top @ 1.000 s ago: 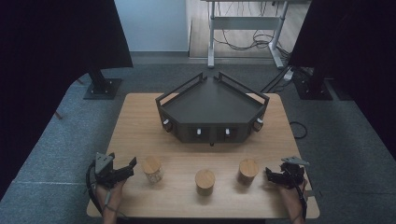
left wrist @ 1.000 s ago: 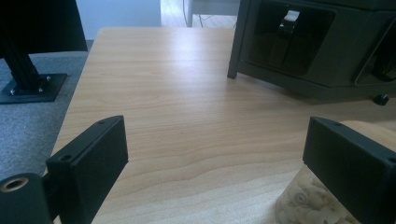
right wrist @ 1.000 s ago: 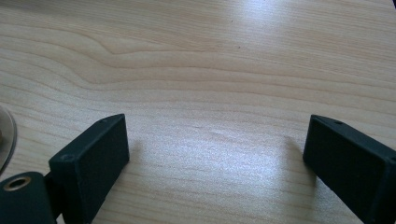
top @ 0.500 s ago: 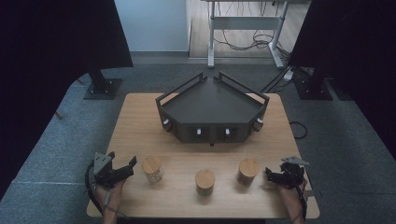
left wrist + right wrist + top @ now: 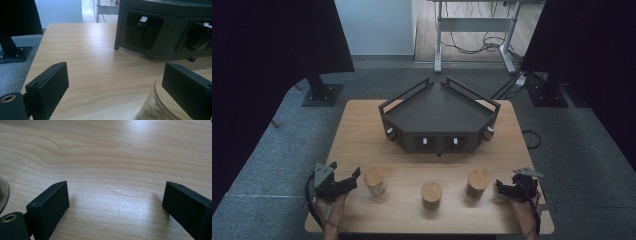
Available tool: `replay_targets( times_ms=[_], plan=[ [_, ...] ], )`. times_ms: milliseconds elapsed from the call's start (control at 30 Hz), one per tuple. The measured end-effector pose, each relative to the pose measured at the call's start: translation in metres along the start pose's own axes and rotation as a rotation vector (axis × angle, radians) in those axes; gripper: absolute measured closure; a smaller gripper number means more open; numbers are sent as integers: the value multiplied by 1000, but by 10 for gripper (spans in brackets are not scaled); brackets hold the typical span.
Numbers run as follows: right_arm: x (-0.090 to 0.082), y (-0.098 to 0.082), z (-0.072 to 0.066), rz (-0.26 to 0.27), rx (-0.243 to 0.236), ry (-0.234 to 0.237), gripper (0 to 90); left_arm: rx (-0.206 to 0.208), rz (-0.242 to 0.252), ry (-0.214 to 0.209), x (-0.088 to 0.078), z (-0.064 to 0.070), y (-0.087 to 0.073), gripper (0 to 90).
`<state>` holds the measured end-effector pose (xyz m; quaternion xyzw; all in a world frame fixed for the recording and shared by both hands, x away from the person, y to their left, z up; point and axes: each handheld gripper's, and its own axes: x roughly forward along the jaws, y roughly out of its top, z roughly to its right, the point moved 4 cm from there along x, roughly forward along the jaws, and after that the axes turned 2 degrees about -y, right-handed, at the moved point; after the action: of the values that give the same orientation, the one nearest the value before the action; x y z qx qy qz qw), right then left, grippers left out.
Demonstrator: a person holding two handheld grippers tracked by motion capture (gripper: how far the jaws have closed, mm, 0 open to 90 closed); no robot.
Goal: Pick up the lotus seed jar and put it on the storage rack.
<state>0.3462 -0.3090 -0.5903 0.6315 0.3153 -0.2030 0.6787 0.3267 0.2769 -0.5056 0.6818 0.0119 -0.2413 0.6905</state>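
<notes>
Three small jars with round wooden lids stand in a row near the table's front: the left jar [image 5: 374, 181], the middle jar [image 5: 431, 193] and the right jar [image 5: 477, 183]. My left gripper [image 5: 346, 174] rests just left of the left jar, open, its jaws pointing toward it. In the left gripper view the left gripper [image 5: 115, 77] stands wide open, and that jar [image 5: 153, 106], clear with pale pieces inside, sits low at the right, partly behind the right jaw. My right gripper [image 5: 501, 188] lies right of the right jar. Over bare wood the right gripper [image 5: 115, 195] is open.
A black angular tray unit [image 5: 439, 117] with white switches and knobs along its front occupies the table's middle and back; its front face [image 5: 162, 30] looms ahead of the left gripper. The wooden table [image 5: 362, 130] ends close behind both hands. Stand bases sit on the grey carpet.
</notes>
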Motion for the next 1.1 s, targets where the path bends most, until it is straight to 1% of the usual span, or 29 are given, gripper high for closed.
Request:
replay_targets(
  times_ms=[500,1100],
  plan=[
    [0,0,0,0,-1,1,63,19,-1,-13,2,8,2,71],
    [0,0,0,0,-1,1,63,43,0,-41,5,20,4,73]
  ],
)
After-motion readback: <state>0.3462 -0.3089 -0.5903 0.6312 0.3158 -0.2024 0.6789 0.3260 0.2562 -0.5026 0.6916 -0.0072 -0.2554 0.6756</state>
